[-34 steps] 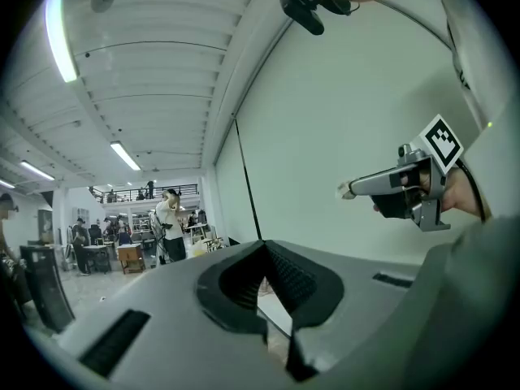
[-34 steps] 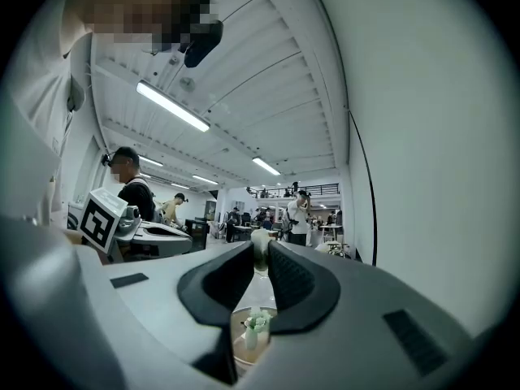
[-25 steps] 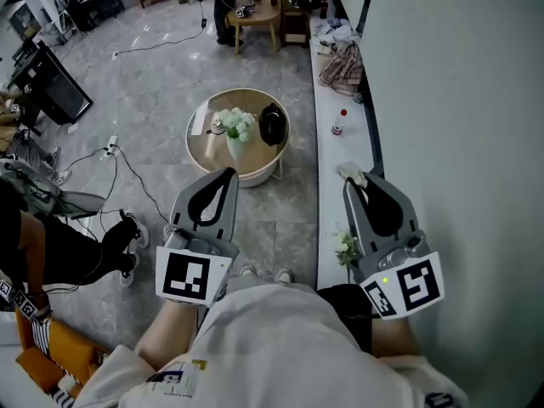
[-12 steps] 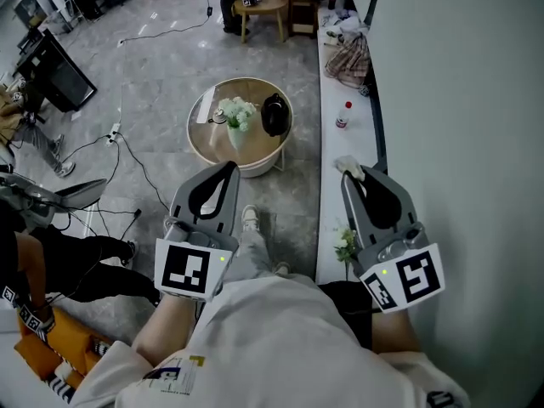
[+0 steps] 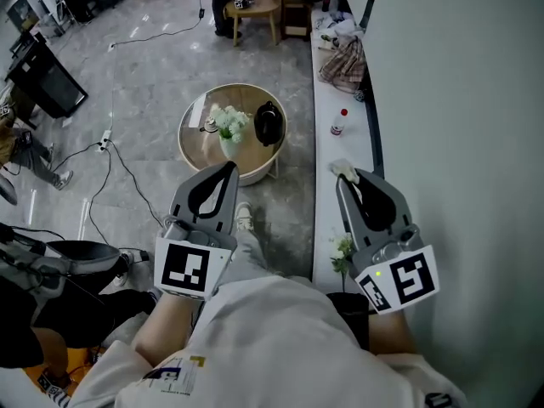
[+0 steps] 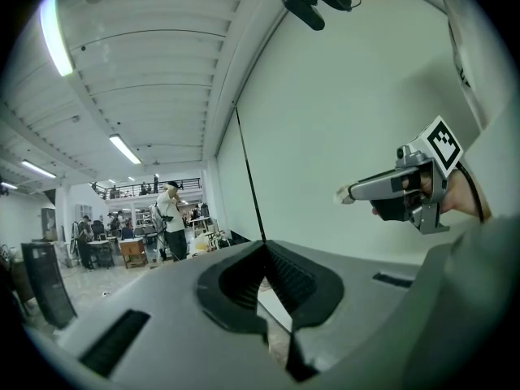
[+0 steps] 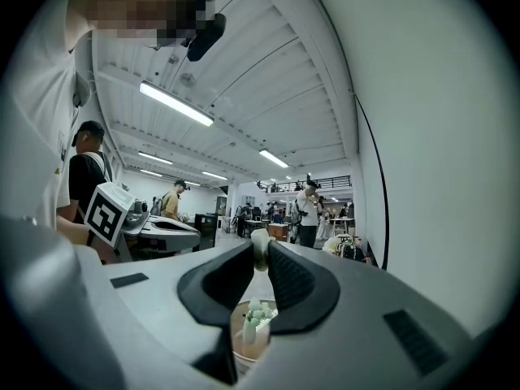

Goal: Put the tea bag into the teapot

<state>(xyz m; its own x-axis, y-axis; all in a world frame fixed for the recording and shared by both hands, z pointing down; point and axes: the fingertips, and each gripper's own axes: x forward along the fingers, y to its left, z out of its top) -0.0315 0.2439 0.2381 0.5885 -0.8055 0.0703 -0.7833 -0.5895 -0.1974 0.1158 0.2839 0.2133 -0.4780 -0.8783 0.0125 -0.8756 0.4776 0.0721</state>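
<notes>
A black teapot (image 5: 270,124) stands on a round wooden table (image 5: 202,151) beside a vase of white flowers (image 5: 227,124). My right gripper (image 5: 347,177) is held level near the white wall, shut on a small white tea bag (image 5: 342,169) that sticks out past its tips. The tea bag (image 7: 260,249) shows pinched between the pads in the right gripper view, with the flowers (image 7: 255,314) below. My left gripper (image 5: 228,171) is held level short of the table, its tips together with nothing in them. The left gripper view shows the right gripper (image 6: 390,189) from the side.
A white ledge (image 5: 327,206) runs along the wall at right, with a bottle (image 5: 338,124), a checked cloth (image 5: 342,62) and a small plant (image 5: 343,249) on it. Cables (image 5: 119,164) cross the grey floor. A chair (image 5: 72,253) stands at left. People stand farther back.
The wearer has stepped toward the round table and a shoe now shows under the left gripper. Both grippers keep their jaws as before, and the tea bag stays in the right one.
</notes>
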